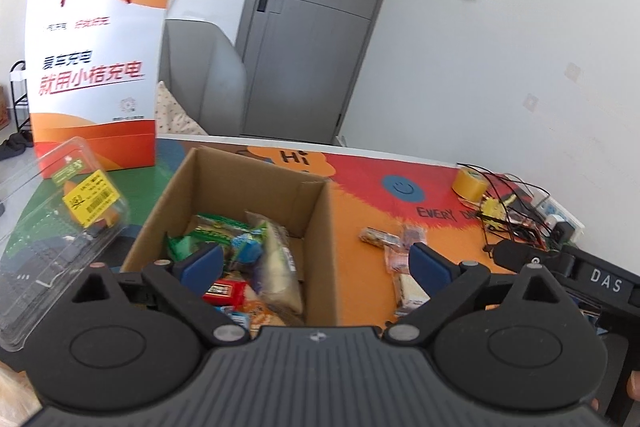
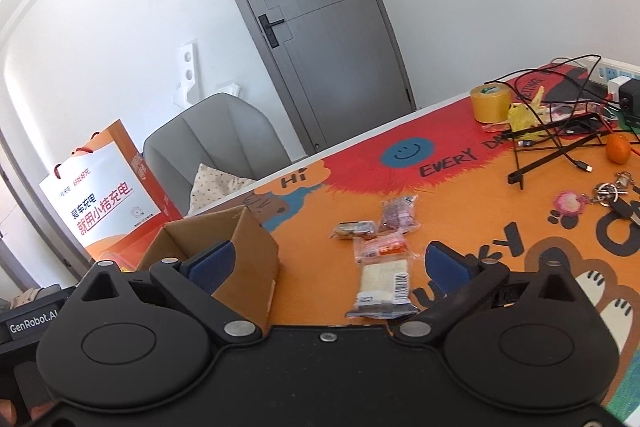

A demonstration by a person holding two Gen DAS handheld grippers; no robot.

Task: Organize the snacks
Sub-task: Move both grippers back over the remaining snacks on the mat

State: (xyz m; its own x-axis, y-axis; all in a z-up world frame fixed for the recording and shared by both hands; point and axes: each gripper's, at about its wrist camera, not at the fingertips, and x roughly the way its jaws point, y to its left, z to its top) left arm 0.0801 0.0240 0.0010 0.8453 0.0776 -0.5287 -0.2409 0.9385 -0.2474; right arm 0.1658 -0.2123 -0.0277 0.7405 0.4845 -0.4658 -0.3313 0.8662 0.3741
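An open cardboard box (image 1: 320, 227) stands on the colourful mat and holds several wrapped snacks (image 1: 276, 263). My left gripper (image 1: 316, 263) hovers over the box's near side, jaws wide open and empty. To the right of the box, several snack packets (image 1: 380, 237) lie loose on the mat. In the right wrist view my right gripper (image 2: 328, 267) is open and empty above a pale cracker packet (image 2: 380, 287), with an orange-red packet (image 2: 380, 247), a brown bar (image 2: 354, 229) and a purple packet (image 2: 398, 215) just beyond it. The box's corner (image 2: 248, 267) sits by the right gripper's left finger.
A clear plastic clamshell (image 1: 60, 227) and an orange-white paper bag (image 1: 96, 79) stand left of the box. A yellow tape roll (image 2: 490, 103), tangled cables (image 2: 560, 131), a mandarin (image 2: 618, 149) and keys (image 2: 612, 193) crowd the far right. A grey chair (image 2: 216, 139) stands behind the table.
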